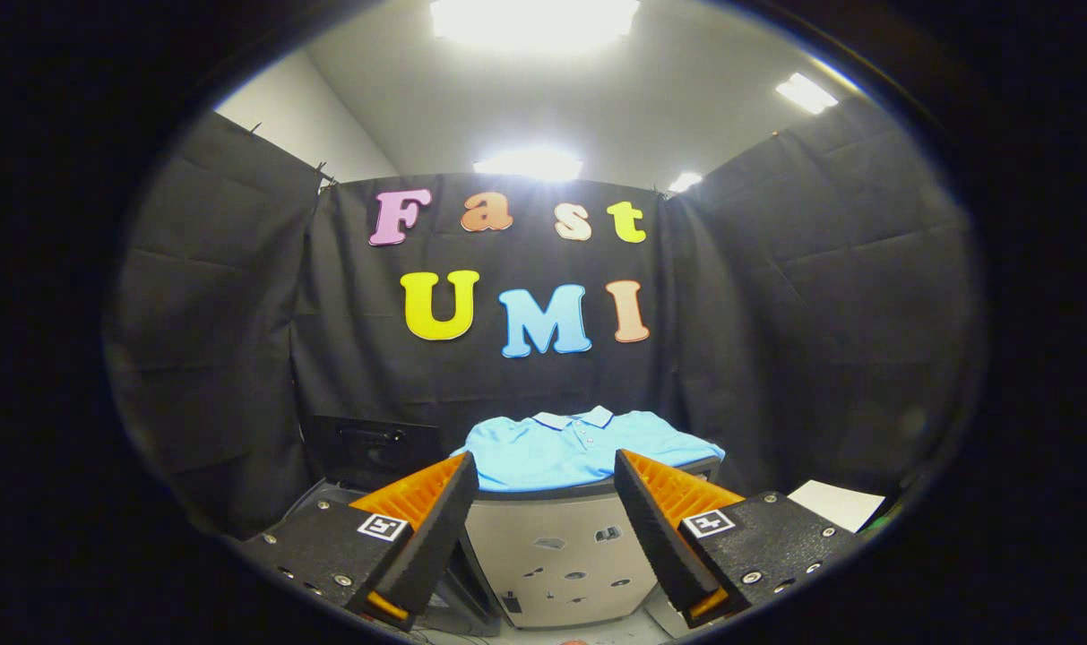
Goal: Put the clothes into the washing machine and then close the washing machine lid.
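Observation:
A folded light blue polo shirt [579, 448] lies on top of a pale grey cabinet-like unit [561, 555] straight ahead, beyond my fingers. To its left stands a dark box with an upright black lid [373, 451], which looks like the washing machine. My gripper [546, 475] is open, with its two orange-and-black fingers spread wide and nothing between them. The shirt shows in the gap between the fingertips, some way off.
Black cloth walls close in the booth behind and on both sides. A white sheet [837, 503] lies low to the right of the grey unit. Bright ceiling lights [532, 20] shine overhead.

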`<state>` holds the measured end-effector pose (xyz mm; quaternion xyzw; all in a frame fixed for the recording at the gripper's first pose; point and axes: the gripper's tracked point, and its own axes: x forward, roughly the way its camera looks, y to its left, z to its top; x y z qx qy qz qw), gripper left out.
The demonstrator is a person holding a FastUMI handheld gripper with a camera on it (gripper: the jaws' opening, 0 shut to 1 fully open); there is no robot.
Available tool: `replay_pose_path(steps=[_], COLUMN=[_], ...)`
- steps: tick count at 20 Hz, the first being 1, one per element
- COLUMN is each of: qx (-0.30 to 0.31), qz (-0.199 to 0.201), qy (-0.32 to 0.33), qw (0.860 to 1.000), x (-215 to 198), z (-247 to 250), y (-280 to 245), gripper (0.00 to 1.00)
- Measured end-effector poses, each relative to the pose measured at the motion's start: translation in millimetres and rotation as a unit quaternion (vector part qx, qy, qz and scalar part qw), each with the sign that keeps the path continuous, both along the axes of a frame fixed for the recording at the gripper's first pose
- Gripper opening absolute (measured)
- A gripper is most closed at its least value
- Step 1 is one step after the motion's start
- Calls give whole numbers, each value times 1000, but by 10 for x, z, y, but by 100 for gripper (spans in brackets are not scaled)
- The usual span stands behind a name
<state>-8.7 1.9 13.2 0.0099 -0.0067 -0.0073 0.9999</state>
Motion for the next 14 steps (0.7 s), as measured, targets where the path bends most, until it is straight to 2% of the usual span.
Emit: replay_pose_path(steps=[7,14], qx=[-5,-4], qz=[7,31], qy=[5,36], qw=[1000,999], x=[164,712], z=[231,334], y=[85,19], gripper=[96,96])
